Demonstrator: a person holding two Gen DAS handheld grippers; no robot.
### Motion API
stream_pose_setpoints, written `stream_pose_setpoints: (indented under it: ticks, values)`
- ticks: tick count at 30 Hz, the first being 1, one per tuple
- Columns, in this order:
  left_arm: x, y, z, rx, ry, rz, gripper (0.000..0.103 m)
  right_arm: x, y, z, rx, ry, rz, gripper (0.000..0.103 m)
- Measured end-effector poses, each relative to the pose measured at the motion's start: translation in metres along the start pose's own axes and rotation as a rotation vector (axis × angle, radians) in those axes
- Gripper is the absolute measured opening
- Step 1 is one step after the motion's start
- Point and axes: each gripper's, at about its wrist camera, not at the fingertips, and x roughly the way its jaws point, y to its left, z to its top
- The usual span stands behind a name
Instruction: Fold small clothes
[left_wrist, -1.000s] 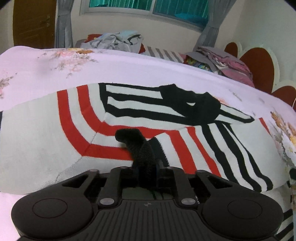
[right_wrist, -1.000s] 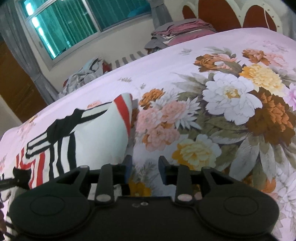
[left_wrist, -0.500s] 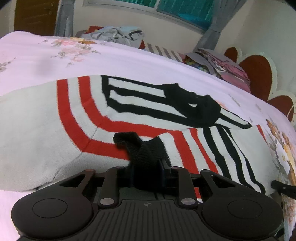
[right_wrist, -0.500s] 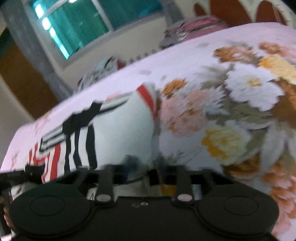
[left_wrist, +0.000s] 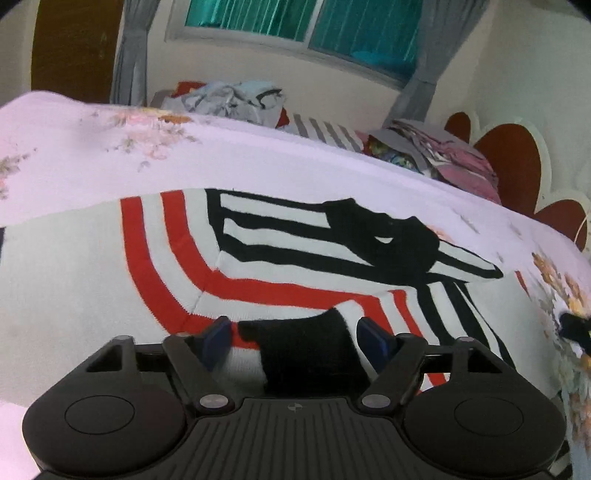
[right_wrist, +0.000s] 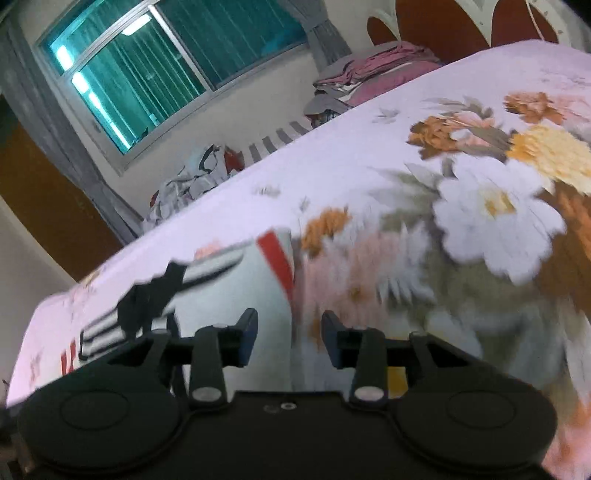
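Across the lower half of the left wrist view, the left gripper (left_wrist: 293, 334) hides the near hem of the striped sweater (left_wrist: 110, 280); its jaws are opening, and the black cuff (left_wrist: 306, 350) lies loose between them, untouched by the pads. Beyond spread the floral bedsheet (left_wrist: 74, 155), a clothes pile (left_wrist: 229, 98) and a window (left_wrist: 295, 22) along the top.

Low in the blurred right wrist view, the right gripper (right_wrist: 289, 341) is opening, gripping nothing, over the sweater's edge (right_wrist: 236, 291) at centre left. No writing is readable.
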Motion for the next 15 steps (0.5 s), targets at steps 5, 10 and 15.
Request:
stream_pose_setpoints:
  ticks: [5,10,15]
  values:
    - [0.024,0.003,0.003,-0.029,0.035,0.028,0.045,0.061,-0.001,0.028,0.007,0.06,0.019,0.038]
    - [0.017,-0.007,0.002,-0.012,-0.034,0.03,0.008,0.081,0.005,0.03,-0.093,0.098,0.025,0.01]
    - [0.026,-0.011,-0.014,0.026,-0.031,0.076,0.008,0.084,-0.005,0.02,-0.107,0.085,-0.019,0.009]
